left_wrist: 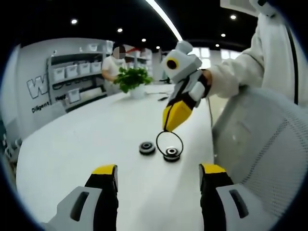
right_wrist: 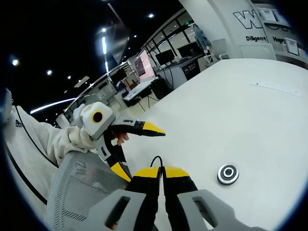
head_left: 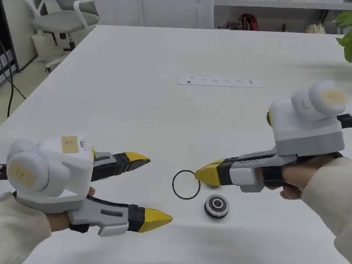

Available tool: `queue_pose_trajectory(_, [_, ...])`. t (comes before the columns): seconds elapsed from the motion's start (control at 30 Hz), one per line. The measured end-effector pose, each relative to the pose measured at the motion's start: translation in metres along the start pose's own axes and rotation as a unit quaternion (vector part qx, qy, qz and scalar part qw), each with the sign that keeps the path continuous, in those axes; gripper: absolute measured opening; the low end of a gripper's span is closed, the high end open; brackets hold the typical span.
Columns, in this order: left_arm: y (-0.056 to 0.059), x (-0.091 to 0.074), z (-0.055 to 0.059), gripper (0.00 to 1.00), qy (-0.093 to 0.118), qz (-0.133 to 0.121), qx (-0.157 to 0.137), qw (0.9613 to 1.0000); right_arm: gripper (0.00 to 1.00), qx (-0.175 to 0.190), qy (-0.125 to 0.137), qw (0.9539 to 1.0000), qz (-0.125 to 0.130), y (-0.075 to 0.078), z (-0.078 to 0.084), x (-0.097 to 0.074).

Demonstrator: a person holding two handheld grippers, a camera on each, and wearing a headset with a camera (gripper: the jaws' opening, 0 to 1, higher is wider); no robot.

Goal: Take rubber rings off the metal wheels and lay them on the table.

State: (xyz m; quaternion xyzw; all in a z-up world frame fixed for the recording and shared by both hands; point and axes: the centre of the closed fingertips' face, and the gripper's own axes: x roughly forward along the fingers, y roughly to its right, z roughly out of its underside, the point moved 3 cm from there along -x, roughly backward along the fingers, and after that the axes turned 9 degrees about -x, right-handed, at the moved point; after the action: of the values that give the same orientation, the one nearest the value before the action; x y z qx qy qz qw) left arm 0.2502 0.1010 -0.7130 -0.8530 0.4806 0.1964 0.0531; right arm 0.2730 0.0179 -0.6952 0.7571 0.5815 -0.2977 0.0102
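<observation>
We read "Diligent" and a cut-off "Happ" in the wall lettering (left_wrist: 41,107), under a large "W". The pale stickers on both claw housings are illegible. The counter (head_left: 137,82) is plain white, in an open room with ceiling spotlights.

In the head view a white power strip (head_left: 220,81) lies at 12 o'clock from the work. An office chair (head_left: 63,22) stands off the counter at 10 o'clock. The left gripper view records shelves (left_wrist: 72,77) of bins, a person (left_wrist: 111,70) and a potted plant (left_wrist: 132,78).

The right claw (head_left: 199,175) is clamped on the rubber ring (head_left: 173,185), which hangs from its tips. A metal wheel (head_left: 216,205) sits on the counter just beside the ring, at its 5 o'clock. A second wheel (left_wrist: 147,147) lies near. The left claw (head_left: 158,189) stands wide apart at the ring's 9 o'clock.
</observation>
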Motion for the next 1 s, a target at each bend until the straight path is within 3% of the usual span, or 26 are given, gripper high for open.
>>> queue_pose_trajectory(0.2, [0.001, 0.0, 0.0, 0.77, 0.006, 0.001, -0.009, 0.9999, 0.0, -0.001, -0.013, 0.9999, -0.004, -0.003, 0.006, 0.011])
queue_pose_trajectory(0.37, [0.0, 0.002, 0.01, 0.89, 0.0, 0.004, -0.019, 0.9998, 0.0, 0.004, -0.02, 0.9998, -0.006, -0.003, 0.009, 0.021])
queue_pose_trajectory(0.63, [0.001, 0.004, 0.014, 0.96, 0.002, 0.012, -0.041, 0.9991, 0.0, 0.008, -0.036, 0.9993, -0.004, 0.001, 0.018, 0.033])
queue_pose_trajectory(0.8, [0.005, 0.009, 0.022, 1.0, -0.018, 0.026, -0.038, 0.9988, 0.0, 0.01, -0.047, 0.9989, 0.0, 0.005, 0.025, 0.039])
queue_pose_trajectory(1.0, [0.004, 0.009, 0.024, 1.0, -0.021, 0.031, -0.04, 0.9985, 0.0, 0.011, -0.052, 0.9986, -0.002, 0.008, 0.033, 0.045])
